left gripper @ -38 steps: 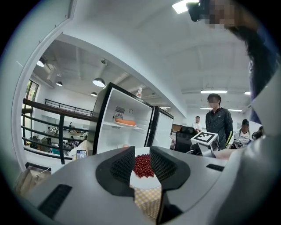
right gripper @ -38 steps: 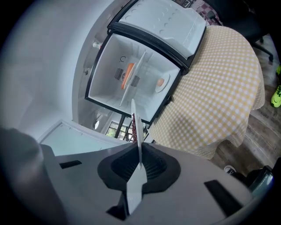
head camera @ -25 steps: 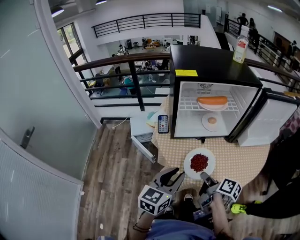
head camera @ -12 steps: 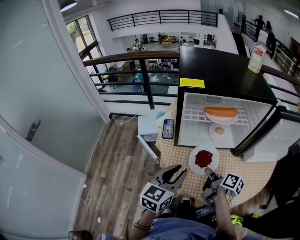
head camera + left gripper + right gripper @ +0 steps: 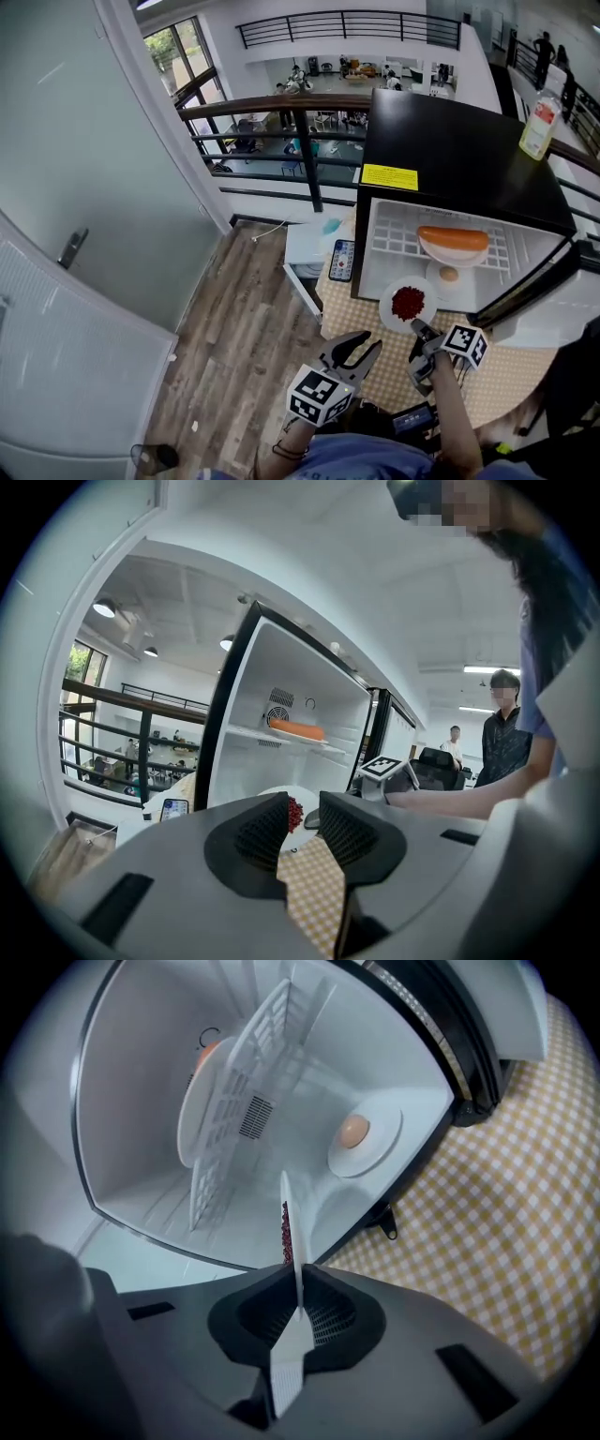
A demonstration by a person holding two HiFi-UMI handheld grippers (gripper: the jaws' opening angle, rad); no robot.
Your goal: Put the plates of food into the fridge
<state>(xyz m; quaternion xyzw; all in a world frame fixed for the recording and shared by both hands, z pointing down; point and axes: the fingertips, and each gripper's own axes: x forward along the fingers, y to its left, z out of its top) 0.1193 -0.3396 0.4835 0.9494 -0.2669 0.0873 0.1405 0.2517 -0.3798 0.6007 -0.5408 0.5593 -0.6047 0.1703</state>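
Hovering over the checked table, my left tongs gape wide, with nothing between them. Further right, my right tongs pinch the near rim of the plate of red food, held at the mouth of the open fridge.

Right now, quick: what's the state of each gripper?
Left gripper: open, empty.
Right gripper: closed on the plate of red food.

A: Where does the head view sit?
B: High above, looking steeply down at the open fridge ahead.
A: And the two gripper views?
B: Low and close. Both face that fridge's inside, the right one nearer.
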